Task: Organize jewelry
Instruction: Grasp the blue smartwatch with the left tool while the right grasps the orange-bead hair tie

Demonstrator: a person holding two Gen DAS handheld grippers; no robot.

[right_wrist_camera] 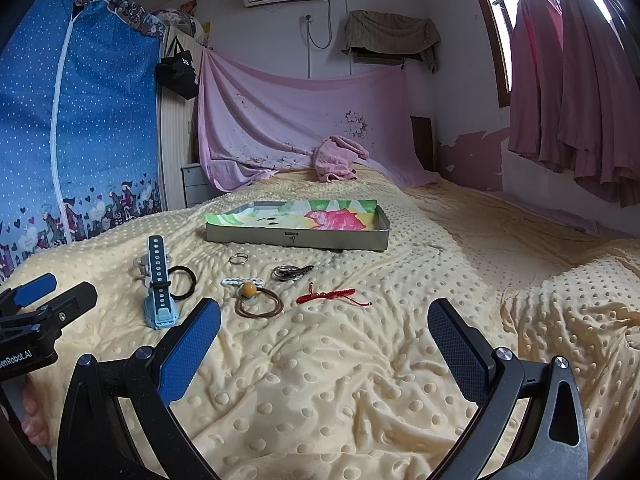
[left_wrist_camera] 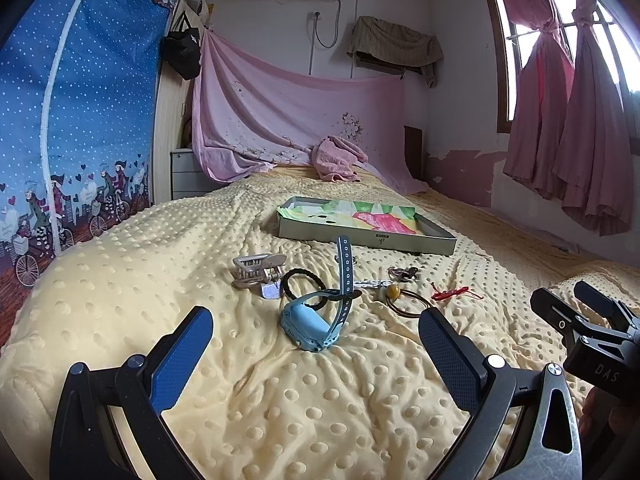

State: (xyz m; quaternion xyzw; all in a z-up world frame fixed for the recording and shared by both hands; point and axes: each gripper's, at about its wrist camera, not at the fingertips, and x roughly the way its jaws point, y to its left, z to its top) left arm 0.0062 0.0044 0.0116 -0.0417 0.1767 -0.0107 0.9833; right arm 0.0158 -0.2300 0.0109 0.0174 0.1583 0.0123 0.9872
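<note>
Your left hand-held gripper (left_wrist_camera: 316, 354) hangs wide open and empty over the bed (left_wrist_camera: 120, 280), and the blue watch (left_wrist_camera: 310, 326) lies dead ahead of it, just beyond the fingertips and between them. The watch body sits near; one strap (left_wrist_camera: 345, 266) stands up and runs away from you toward the tray (left_wrist_camera: 368, 238), so its long axis points near-to-far, roughly in line with your fingers. You would close across the body from left and right, not along the strap.

Your right hand-held gripper (right_wrist_camera: 324, 344) is also spread wide and holds nothing. From it the watch (right_wrist_camera: 158, 300) lies off to the left, beyond the left finger, so the left hand is clearly the nearer one for it. Straighter ahead of the right are the brown ring with a bead (right_wrist_camera: 258, 304) and the red cord (right_wrist_camera: 328, 296), lying left-to-right.

The tray sits far, past all the pieces, well apart from both grippers. A black hair tie (left_wrist_camera: 304, 286) touches the watch's far side; I judge it may drag along.
</note>
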